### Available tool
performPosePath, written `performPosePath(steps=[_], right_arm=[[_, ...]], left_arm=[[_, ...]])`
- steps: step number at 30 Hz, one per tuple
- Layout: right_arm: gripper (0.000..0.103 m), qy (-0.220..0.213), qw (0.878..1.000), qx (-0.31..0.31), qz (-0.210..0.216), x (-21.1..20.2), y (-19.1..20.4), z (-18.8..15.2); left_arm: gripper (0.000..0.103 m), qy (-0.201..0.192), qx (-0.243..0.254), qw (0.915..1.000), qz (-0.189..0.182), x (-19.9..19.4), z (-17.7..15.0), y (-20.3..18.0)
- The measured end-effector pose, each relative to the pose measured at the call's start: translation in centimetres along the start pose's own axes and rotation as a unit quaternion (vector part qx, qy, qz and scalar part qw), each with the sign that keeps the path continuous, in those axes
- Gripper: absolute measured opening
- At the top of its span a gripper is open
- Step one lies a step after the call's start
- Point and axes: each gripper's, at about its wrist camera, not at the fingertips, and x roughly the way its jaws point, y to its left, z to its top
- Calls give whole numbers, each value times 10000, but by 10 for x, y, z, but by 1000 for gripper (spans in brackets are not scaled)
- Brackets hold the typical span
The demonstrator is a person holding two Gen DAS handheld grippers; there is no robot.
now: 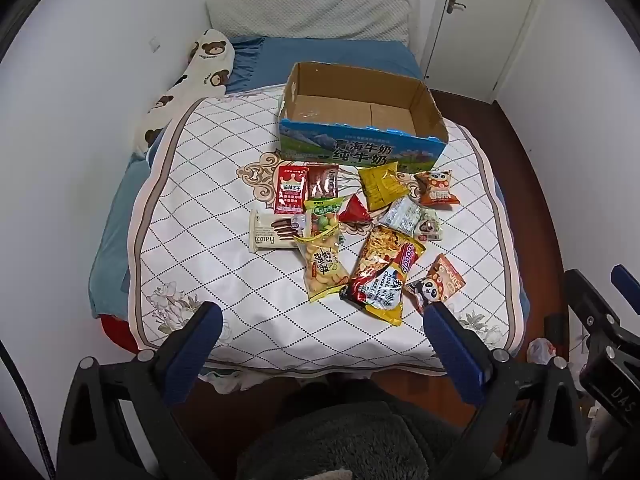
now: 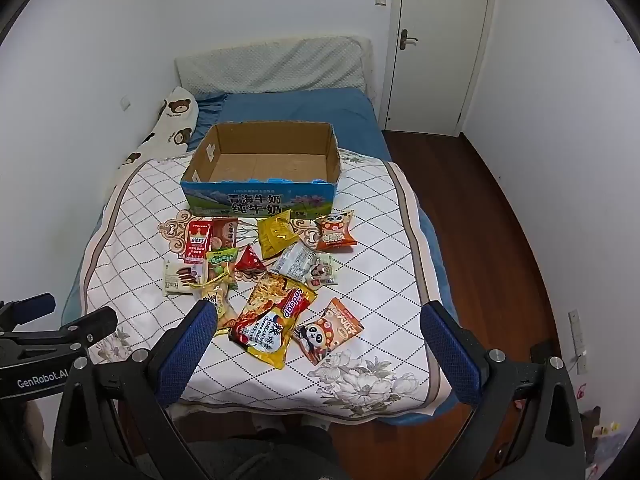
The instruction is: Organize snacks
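Note:
An open cardboard milk box (image 1: 362, 148) (image 2: 260, 200) with a blue printed front stands empty on the quilt. Several snack packets lie in front of it: a big noodle bag (image 1: 382, 272) (image 2: 272, 320), a panda packet (image 1: 436, 282) (image 2: 328, 330), a yellow packet (image 1: 380, 184) (image 2: 276, 234), a red packet (image 1: 290, 190) (image 2: 198, 240), a Franzzi biscuit pack (image 1: 272, 236) (image 2: 178, 276). My left gripper (image 1: 322, 316) is open and empty, above the quilt's near edge. My right gripper (image 2: 318, 316) is open and empty, above the nearest packets.
The white diamond-pattern quilt (image 1: 200, 208) (image 2: 384, 264) covers a blue bed against the left wall. A bear-print pillow (image 1: 200, 68) (image 2: 176, 116) lies at the far left. A white door (image 2: 436, 40) and wooden floor (image 2: 488, 208) are at the right.

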Motion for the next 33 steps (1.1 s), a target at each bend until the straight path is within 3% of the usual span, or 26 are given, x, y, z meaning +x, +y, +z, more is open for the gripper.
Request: performPosePath(steps=[33], right_arm=[[103,-112,9999,-12,-18,-15,5,3]], left_arm=[[103,-142,58,9997,-165,-12,0,0]])
